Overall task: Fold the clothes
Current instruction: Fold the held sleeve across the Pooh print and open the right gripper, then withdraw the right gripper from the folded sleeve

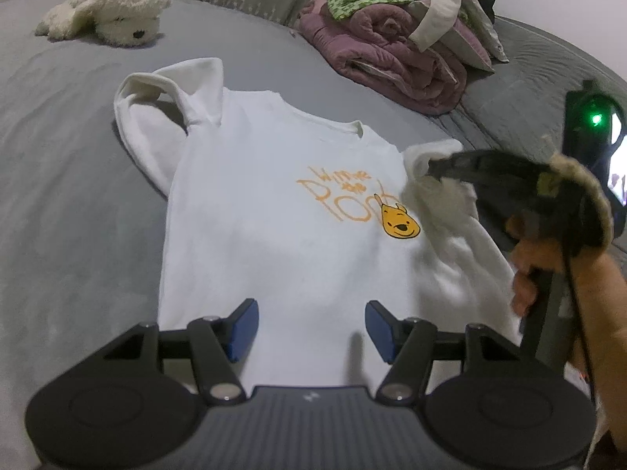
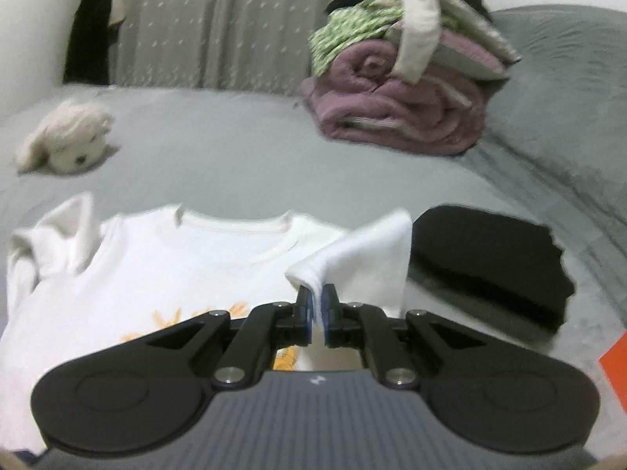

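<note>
Left wrist view: a white shirt (image 1: pixel 274 211) is being laid out face up on the grey bed (image 1: pixel 70 203), its far sleeve (image 1: pixel 156 117) bunched beside the body. The left gripper (image 1: pixel 311 327) is being held spread and empty just above the hem. At the shirt's other side the right gripper (image 1: pixel 431 166) is being carried with the near sleeve (image 1: pixel 443 196) in its tip; the picture is blurred there, so the grip itself is hard to read.

Right wrist view: the right gripper (image 2: pixel 318 307) is being pressed together on a fold of that sleeve (image 2: pixel 368 250), lifted clear of the bed (image 2: pixel 235 164). The sleeve fold is judged to be in hand; next, the sleeve would need to be drawn across the chest and released flat.
</note>
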A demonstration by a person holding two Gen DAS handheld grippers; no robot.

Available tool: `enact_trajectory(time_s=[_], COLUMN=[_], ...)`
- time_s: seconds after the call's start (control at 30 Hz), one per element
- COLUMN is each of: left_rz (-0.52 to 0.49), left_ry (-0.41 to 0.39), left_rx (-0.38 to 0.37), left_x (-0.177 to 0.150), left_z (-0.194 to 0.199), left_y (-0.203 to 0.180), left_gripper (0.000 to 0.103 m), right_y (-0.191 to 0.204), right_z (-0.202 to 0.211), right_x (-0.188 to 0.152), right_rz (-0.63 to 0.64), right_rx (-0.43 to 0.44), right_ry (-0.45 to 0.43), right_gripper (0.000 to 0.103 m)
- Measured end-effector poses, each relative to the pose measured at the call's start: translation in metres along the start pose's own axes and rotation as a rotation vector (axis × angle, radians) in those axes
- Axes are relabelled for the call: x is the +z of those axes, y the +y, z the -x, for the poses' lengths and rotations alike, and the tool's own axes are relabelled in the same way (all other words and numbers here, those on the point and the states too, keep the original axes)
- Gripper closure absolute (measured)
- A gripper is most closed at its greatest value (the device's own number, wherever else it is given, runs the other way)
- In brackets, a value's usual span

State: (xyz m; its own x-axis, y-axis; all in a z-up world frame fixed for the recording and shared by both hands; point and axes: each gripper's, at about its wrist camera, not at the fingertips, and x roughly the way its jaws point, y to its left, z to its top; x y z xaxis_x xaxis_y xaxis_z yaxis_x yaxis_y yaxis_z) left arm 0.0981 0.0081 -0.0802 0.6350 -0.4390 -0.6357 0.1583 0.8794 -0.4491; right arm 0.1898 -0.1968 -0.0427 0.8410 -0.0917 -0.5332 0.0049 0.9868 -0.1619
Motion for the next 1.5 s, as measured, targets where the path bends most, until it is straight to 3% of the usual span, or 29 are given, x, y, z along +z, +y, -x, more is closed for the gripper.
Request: enact_trajectory(time_s=[0.3,0.77,0.8,0.87,0.9,0.93,1.5], left_rz=[0.020,0.026,0.024,0.022,0.021,0.019,-0.062], left_ry=[0.031,0.036,0.035,0.034,0.034,0.033,0.032], left_rx=[-0.004,-0.007,-0.007,-0.006,-0.005,-0.004,0.064], left_x=[0.004,0.006,0.006,0.006,0.007,0.007,0.013], left_z=[0.002,-0.001,-0.001,-0.002,-0.002,-0.001,0.001], left_y=[0.004,0.005,0.005,0.005,0.005,0.005,0.001], left_gripper=[0.041,0.039,0.039,0.039,0.039,0.039,0.034], right_y=[0.005,0.007,0.005,0.001,-0.002,-0.004,-0.046], right_z=[-0.025,-0.015,-0.013,-0.010,-0.007,-0.004,0.026], right_x=[-0.020,-0.025,-0.024,-0.023,-0.022,-0.020,-0.013], right_rz=[-0.076,-0.084,-0.095,-0.121,-0.140,-0.157,-0.387], right_rx=[0.017,0.045,0.055,0.080,0.100,0.120,0.261], right_ry=[0.129,0.136,0.136,0.136,0.133,0.130,0.125], right_gripper=[0.094,0.089,0.086,0.070,0.056,0.053,0.051])
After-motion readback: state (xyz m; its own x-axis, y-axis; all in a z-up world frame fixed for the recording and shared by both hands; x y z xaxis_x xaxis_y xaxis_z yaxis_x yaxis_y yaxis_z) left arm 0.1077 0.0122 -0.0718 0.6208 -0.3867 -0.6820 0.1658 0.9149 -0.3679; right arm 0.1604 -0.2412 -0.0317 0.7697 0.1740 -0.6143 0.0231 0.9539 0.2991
